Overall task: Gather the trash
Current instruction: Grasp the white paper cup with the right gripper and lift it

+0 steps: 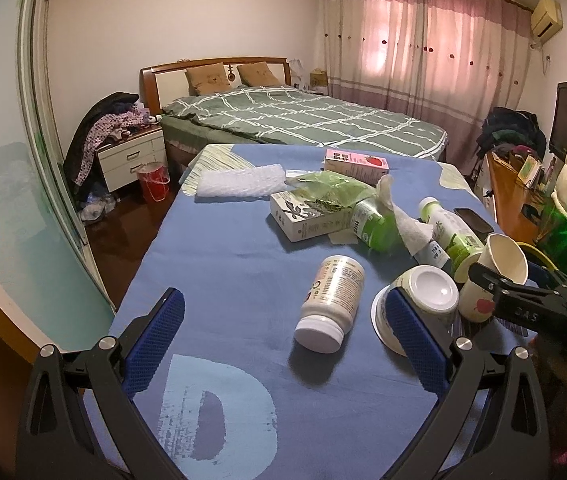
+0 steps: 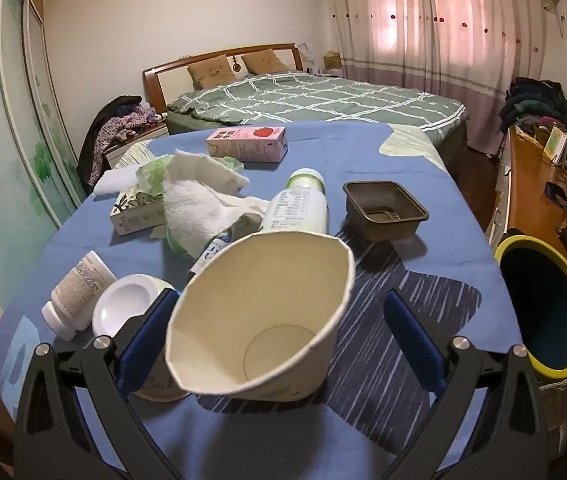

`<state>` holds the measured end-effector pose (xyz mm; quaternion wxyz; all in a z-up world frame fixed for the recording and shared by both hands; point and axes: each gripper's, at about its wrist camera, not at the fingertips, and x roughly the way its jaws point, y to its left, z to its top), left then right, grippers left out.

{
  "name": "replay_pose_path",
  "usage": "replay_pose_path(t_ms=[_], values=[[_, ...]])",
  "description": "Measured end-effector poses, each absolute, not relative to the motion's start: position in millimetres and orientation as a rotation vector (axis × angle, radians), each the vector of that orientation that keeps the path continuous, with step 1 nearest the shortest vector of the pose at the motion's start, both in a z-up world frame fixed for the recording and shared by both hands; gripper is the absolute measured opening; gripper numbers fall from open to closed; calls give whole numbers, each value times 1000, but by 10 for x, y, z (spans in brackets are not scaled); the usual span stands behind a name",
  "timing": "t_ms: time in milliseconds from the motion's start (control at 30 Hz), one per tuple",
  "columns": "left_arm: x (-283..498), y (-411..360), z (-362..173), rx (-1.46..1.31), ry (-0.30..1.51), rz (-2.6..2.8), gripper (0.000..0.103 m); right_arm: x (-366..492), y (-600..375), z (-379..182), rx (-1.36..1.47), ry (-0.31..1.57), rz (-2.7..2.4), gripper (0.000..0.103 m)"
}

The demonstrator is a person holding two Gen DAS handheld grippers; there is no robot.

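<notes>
Right gripper: jaws wide apart, paper cup lying between them, mouth toward the camera. No pad appears to press the cup wall, so the cup is judged not gripped.

Left gripper: jaws wide, holding nothing, low over the blue tablecloth. A white pill bottle lies between its fingers.

Risks:
- Thin cup wall may buckle or squirt out if the jaws close hard.
- The white bowl touches the cup's left side; the left finger could snag it.

Bin, yellow rim, sits right of the cup, off the table edge. Beyond the cup: a bottle, a brown tray, crumpled paper towel. None blocks the way from cup to bin.
</notes>
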<state>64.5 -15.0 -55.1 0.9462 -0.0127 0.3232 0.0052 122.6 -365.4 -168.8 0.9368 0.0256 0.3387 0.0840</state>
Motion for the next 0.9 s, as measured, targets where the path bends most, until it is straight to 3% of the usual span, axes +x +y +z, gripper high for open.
replay_pose_path(t_ms=[33, 100, 233, 400, 900], values=[[646, -157, -556, -26, 660, 9, 99, 1234, -3660, -1696, 55, 693, 173, 91], [660, -168, -569, -26, 663, 6, 99, 1251, -3674, -1713, 57, 701, 178, 75], [672, -194, -588, -24, 668, 0, 99, 1261, -3692, -1729, 71, 708, 189, 62], [677, -233, -609, -20, 673, -12, 99, 1203, -3742, -1652, 91, 677, 196, 55], [737, -454, -689, 9, 692, -94, 99, 1280, -4813, -1351, 241, 565, -49, 55]])
